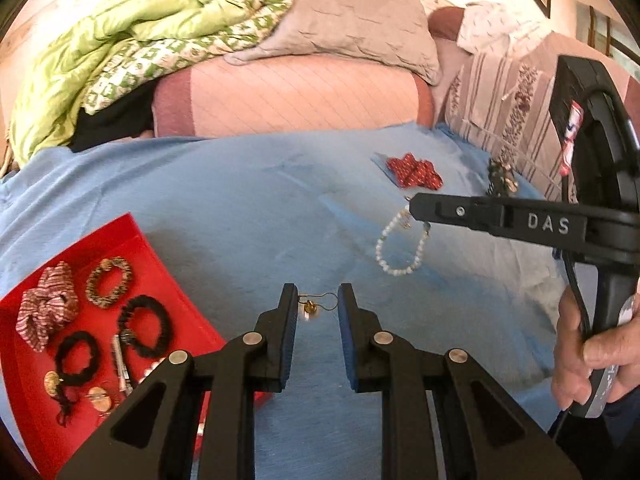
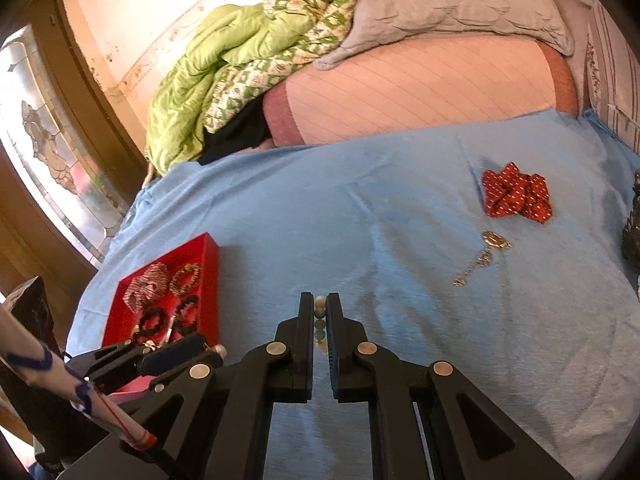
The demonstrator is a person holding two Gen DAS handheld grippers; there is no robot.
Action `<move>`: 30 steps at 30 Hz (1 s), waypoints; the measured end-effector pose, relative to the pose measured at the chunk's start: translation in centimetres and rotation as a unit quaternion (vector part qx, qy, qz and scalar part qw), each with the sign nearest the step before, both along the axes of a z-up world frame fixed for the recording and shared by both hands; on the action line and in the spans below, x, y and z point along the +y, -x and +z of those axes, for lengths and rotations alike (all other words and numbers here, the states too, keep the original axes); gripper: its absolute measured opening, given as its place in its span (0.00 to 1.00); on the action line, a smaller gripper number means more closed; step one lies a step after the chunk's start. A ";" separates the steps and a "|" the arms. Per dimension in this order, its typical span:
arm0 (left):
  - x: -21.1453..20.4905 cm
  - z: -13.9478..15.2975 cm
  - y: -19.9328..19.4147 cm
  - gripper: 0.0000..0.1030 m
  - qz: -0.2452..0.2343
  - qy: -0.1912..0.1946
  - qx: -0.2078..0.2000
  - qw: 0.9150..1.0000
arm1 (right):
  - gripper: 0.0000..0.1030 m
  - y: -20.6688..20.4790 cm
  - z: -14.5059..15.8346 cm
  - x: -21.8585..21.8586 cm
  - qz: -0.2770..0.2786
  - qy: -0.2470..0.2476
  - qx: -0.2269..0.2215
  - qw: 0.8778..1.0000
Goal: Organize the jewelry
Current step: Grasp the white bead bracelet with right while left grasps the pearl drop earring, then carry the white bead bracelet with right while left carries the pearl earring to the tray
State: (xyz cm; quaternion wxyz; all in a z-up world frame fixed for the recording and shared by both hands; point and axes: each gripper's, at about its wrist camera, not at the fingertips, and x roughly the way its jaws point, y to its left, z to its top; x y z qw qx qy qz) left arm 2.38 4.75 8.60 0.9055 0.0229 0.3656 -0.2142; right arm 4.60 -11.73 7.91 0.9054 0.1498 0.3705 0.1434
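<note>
A red tray [image 1: 158, 258] at the left of the blue cloth holds several hair ties, a striped scrunchie [image 1: 48, 310] and small gold pieces. My left gripper [image 1: 317, 296] is open, its jaws on either side of a small gold earring [image 1: 311, 306] lying on the cloth. My right gripper [image 2: 320, 304] is shut on a white bead bracelet [image 1: 400, 246], which hangs from its tips above the cloth in the left wrist view; beads [image 2: 320, 306] show between the jaws. The tray also shows in the right wrist view [image 2: 208, 264].
A red dotted scrunchie [image 2: 516, 196] and a gold chain piece [image 2: 486, 252] lie on the blue cloth [image 2: 360, 208] at the right. A dark ornament [image 1: 500, 176] sits at the far right. Pillows and a green quilt [image 1: 132, 48] are piled behind.
</note>
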 end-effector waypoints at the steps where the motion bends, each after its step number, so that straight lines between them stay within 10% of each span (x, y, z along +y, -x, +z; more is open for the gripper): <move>1: 0.4 0.1 0.0 0.19 0.004 0.000 -0.002 1.000 | 0.06 0.0 0.1 0.4 0.002 0.001 -0.002 1.000; 30: 18.8 0.7 5.5 0.19 0.171 0.028 0.030 0.984 | 0.06 3.4 0.9 19.4 0.186 -0.017 -0.031 0.982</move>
